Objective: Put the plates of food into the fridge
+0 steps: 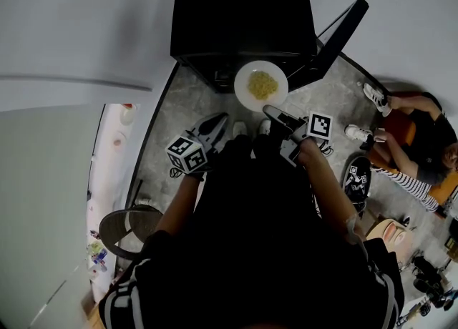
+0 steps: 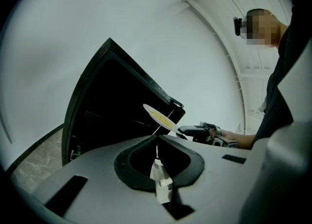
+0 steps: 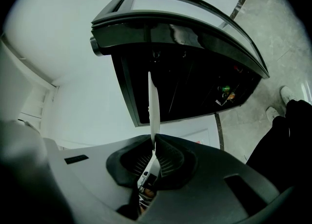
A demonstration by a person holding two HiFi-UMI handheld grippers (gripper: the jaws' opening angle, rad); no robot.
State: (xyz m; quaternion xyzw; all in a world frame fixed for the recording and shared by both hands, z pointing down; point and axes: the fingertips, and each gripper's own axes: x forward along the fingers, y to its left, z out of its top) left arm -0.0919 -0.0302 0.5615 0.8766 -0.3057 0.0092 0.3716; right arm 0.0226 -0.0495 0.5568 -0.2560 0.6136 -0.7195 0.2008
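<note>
Left claw [image 2: 157,140]: clenched on nothing, held left of the plate and not touching it.

Fridge [image 1: 243,13]: black, standing on a grey floor [image 1: 175,116] against a white wall [image 1: 86,20]. Its door [image 1: 335,38] is swung open to the right.

Plate [image 1: 261,86]: white, carrying yellow food [image 1: 262,84], probably noodles. It is held in the air just before the fridge opening and is not yet set on a shelf. In the left claw view its free rim is seen higher than the gripped rim.

Right claw [image 3: 154,141]: clenched on the near rim of the plate, which is seen edge-on between the pads.

Small items [image 3: 225,91] are noted low in the dark interior.

Far right: a person [image 1: 422,145] is seated, well apart from the fridge.
</note>
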